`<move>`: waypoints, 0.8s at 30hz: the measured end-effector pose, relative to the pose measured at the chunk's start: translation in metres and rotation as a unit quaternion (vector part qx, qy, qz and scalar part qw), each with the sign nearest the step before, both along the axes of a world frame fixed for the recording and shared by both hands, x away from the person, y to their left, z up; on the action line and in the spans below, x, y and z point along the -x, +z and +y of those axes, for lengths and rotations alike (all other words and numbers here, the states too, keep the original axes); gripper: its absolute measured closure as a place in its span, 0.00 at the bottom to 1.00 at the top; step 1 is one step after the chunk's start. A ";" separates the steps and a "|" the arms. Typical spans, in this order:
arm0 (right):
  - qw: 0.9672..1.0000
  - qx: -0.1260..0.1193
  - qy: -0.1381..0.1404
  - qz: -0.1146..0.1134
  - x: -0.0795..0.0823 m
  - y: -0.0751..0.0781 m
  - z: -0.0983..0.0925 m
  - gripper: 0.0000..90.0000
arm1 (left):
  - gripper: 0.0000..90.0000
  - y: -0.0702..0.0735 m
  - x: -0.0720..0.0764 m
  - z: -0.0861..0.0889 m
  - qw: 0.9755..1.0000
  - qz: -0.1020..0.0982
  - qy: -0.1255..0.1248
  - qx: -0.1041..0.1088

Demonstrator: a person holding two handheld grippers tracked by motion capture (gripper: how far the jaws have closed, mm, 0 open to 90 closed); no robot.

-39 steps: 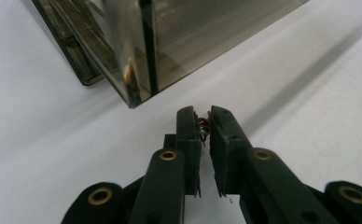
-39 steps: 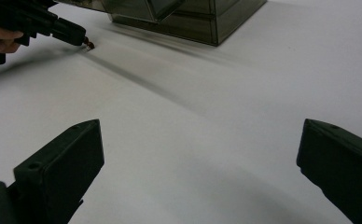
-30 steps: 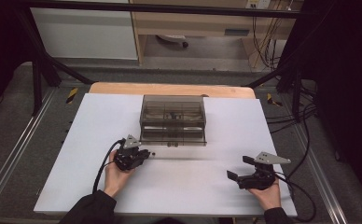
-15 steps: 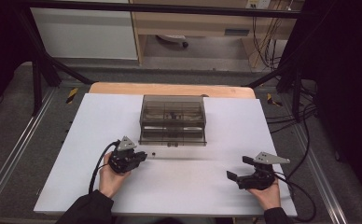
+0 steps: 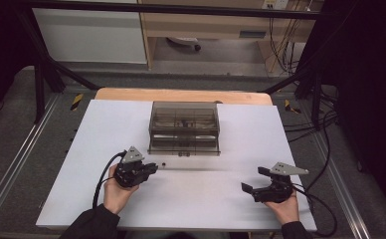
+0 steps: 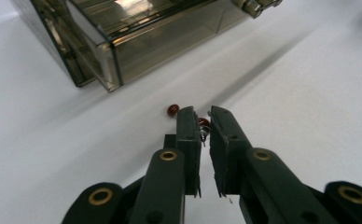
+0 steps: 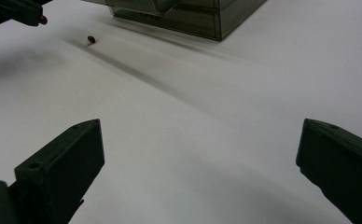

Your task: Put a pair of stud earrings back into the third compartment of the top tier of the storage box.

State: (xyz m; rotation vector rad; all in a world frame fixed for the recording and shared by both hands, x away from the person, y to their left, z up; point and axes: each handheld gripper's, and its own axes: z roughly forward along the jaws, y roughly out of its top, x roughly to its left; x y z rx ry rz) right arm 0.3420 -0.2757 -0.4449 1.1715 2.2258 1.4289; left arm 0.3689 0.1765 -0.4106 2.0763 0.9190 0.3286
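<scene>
Left gripper (image 6: 205,122): jaws closed on a small red-brown bead-like part with wire leads (image 6: 204,124), held just above the white tabletop (image 5: 81,149). A second such part (image 6: 172,110) lies on the surface just beyond the tips, at 11 o'clock. Farther out at 12 o'clock stands the smoky transparent drawer cabinet (image 5: 184,128). Right gripper (image 5: 254,181): jaws wide apart, nothing between them, well apart at 3 o'clock.

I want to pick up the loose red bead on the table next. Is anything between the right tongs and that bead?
Nothing visible: bare white table lies between the open right tongs and the loose red bead. The left tongs, shut on another small red piece, are off to one side of that path.
</scene>
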 end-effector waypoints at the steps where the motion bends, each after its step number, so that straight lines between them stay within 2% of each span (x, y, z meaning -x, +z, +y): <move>1: 1.000 0.000 0.000 0.000 0.000 0.000 0.000 0.02 | 0.91 0.001 0.000 -0.001 1.000 0.000 -0.002 -0.001; 7: 1.000 0.000 0.000 -0.001 0.000 0.000 0.000 0.02 | 0.91 0.006 0.002 -0.009 1.000 -0.001 -0.008 -0.005; 18: 1.000 0.000 -0.001 0.000 0.000 0.001 -0.001 0.02 | 0.91 0.018 0.002 -0.018 1.000 0.002 -0.017 0.004; 24: 1.000 0.001 -0.001 0.000 0.000 0.000 -0.001 0.02 | 0.91 0.026 -0.001 -0.031 1.000 -0.003 -0.028 0.005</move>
